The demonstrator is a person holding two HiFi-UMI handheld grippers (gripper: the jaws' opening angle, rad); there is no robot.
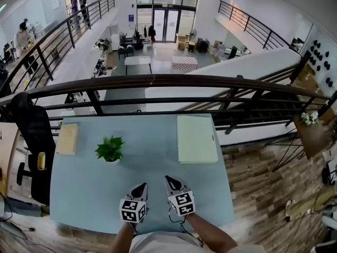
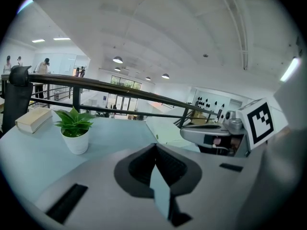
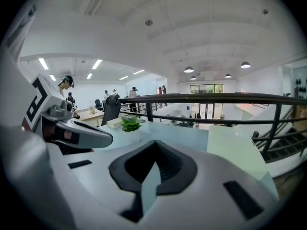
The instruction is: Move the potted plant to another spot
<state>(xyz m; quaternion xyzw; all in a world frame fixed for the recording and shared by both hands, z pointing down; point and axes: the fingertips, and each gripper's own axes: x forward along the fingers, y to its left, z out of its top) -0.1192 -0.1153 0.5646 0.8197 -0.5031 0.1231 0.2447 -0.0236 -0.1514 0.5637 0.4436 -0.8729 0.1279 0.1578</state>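
- left gripper [image 1: 141, 187]: pale grey moulded shell that tapers to a point, with a dark ribbed pocket around the jaws and a black slot [image 2: 67, 202] sunk into the shell.
- right gripper [image 1: 169, 181]: same pale grey shell and dark ribbed pocket, with black slots on both sides of the jaws.
- each gripper has a marker cube [image 1: 132, 210] at its near end, its white faces printed with black square patterns.
- a thin dark cable [image 1: 175, 219] loops below the right gripper's cube.
- the person wears a light-coloured top [image 1: 158, 242]; the forearms are bare.
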